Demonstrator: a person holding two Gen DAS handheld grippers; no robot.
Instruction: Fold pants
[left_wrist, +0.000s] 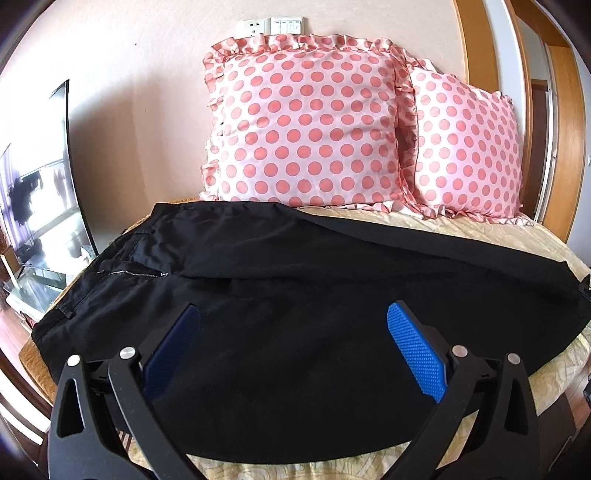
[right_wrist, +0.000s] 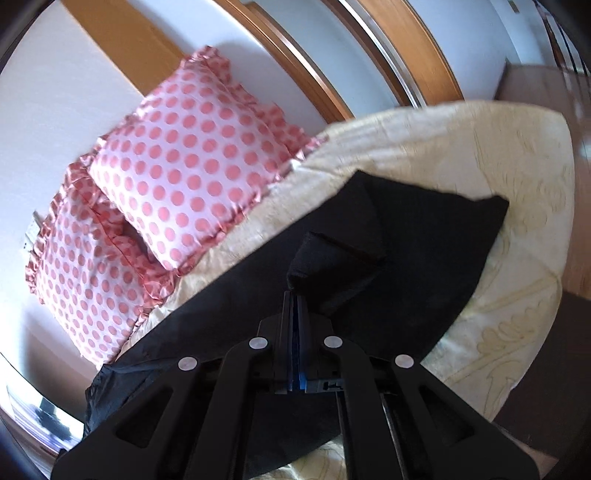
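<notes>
While the black pants (left_wrist: 295, 280) are lying flat across the bed (left_wrist: 498, 232), just in front of the polka-dot pillows (left_wrist: 306, 125), their long axis is running sideways — waistband away from the right gripper, leg ends toward it. The right gripper (right_wrist: 294, 291) is sitting at that leg end with its jaws pinched together on a bunched fold of hem, so it is the nearer hand for carrying the legs toward the waistband. The left gripper (left_wrist: 291, 321) is hovering over the middle of the pants, jaws wide, holding nothing. In front of the pillows nothing is blocking the way — only bare bedspread.
</notes>
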